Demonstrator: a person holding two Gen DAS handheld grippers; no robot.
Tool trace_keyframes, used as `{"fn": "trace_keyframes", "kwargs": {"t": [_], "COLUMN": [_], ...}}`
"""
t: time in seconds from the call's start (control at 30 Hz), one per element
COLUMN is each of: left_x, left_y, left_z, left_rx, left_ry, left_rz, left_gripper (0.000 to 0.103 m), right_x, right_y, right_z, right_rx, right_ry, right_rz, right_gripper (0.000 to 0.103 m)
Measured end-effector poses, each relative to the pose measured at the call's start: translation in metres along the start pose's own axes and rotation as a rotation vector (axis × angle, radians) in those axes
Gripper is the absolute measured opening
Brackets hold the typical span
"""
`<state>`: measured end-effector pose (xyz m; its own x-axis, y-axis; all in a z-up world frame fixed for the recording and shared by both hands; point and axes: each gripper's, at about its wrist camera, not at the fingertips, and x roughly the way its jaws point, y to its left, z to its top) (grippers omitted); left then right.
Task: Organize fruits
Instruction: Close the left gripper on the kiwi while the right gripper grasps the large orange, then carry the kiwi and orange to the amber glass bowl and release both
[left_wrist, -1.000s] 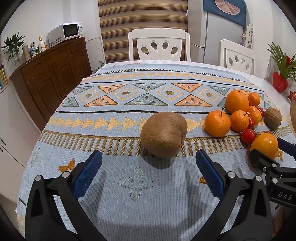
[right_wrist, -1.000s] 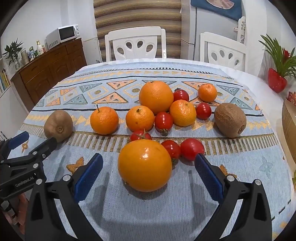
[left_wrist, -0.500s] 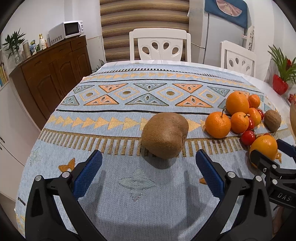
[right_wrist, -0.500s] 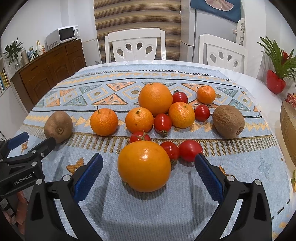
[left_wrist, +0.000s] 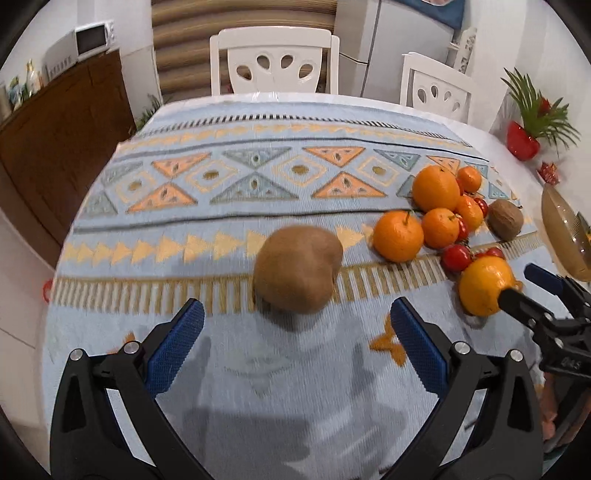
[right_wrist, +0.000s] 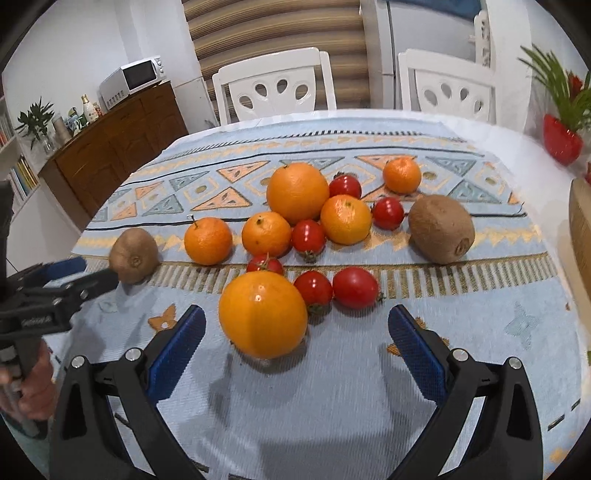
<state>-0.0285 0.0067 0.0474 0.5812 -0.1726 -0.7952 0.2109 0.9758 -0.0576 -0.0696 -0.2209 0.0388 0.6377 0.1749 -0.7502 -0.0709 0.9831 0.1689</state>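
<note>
A brown kiwi (left_wrist: 298, 269) lies on the patterned cloth just ahead of my left gripper (left_wrist: 293, 323), which is open with nothing between its blue pads. A large orange (right_wrist: 263, 314) sits just ahead of my right gripper (right_wrist: 295, 326), also open and holding nothing. Behind that orange lie several cherry tomatoes (right_wrist: 355, 287), mandarins (right_wrist: 208, 240), a bigger orange (right_wrist: 297, 192) and a second kiwi (right_wrist: 441, 229). In the right wrist view the first kiwi (right_wrist: 133, 254) shows at the left, by the left gripper's fingertips (right_wrist: 99, 278).
A blue patterned cloth (left_wrist: 258, 177) covers the table. Two white chairs (left_wrist: 275, 61) stand at the far edge. A wooden bowl's rim (left_wrist: 565, 232) is at the right edge, with a red potted plant (right_wrist: 563, 138) behind. A wooden sideboard (right_wrist: 110, 151) with a microwave stands on the left.
Both grippers have lifted and tilted downward slightly, so the table appears lower and farther in both views. The fruit has not moved, and both grippers stay open.
</note>
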Motion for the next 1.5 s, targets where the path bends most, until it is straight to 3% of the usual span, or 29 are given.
{"fn": "trace_keyframes", "kwargs": {"t": [0.17,0.27,0.4,0.5,0.57,0.6,0.77,0.93,1.1,1.23,1.5], "left_x": [0.01,0.02,0.031,0.036,0.038,0.039,0.034,0.01,-0.019,-0.037,-0.035], "left_y": [0.001,0.002,0.003,0.003,0.002,0.002,-0.004,-0.021,-0.06,-0.118,-0.263], "left_z": [0.01,0.01,0.009,0.008,0.007,0.007,0.005,0.008,0.024,0.044,0.08], "left_rx": [0.017,0.007,0.001,0.0,0.001,0.004,0.008,0.03,0.079,0.169,0.338], "left_ry": [-0.057,-0.058,-0.038,-0.02,-0.012,-0.003,-0.009,-0.045,-0.106,-0.155,-0.154], "left_rz": [-0.003,-0.006,-0.003,-0.004,0.0,-0.011,0.01,-0.019,-0.088,-0.158,-0.384], "left_gripper": [0.1,0.1,0.097,0.084,0.064,0.06,0.059,0.059,0.059,0.059,0.059], "right_x": [0.006,0.009,0.019,0.021,0.022,0.022,0.015,-0.018,-0.063,-0.097,-0.156], "right_y": [0.011,0.021,0.025,0.027,0.028,0.028,0.021,0.003,-0.026,-0.061,-0.198], "right_z": [0.0,-0.004,-0.008,-0.008,-0.009,-0.009,-0.007,0.001,0.009,0.013,0.007], "right_rx": [-0.027,-0.072,-0.088,-0.096,-0.101,-0.103,-0.064,-0.012,0.022,0.06,0.312], "right_ry": [0.007,-0.011,0.011,0.017,0.021,0.019,0.01,-0.063,-0.148,-0.199,-0.233], "right_rz": [0.004,-0.039,-0.056,-0.064,-0.058,-0.051,-0.016,0.017,-0.019,-0.084,-0.304], "right_gripper": [0.097,0.096,0.082,0.07,0.058,0.055,0.054,0.054,0.054,0.054,0.054]}}
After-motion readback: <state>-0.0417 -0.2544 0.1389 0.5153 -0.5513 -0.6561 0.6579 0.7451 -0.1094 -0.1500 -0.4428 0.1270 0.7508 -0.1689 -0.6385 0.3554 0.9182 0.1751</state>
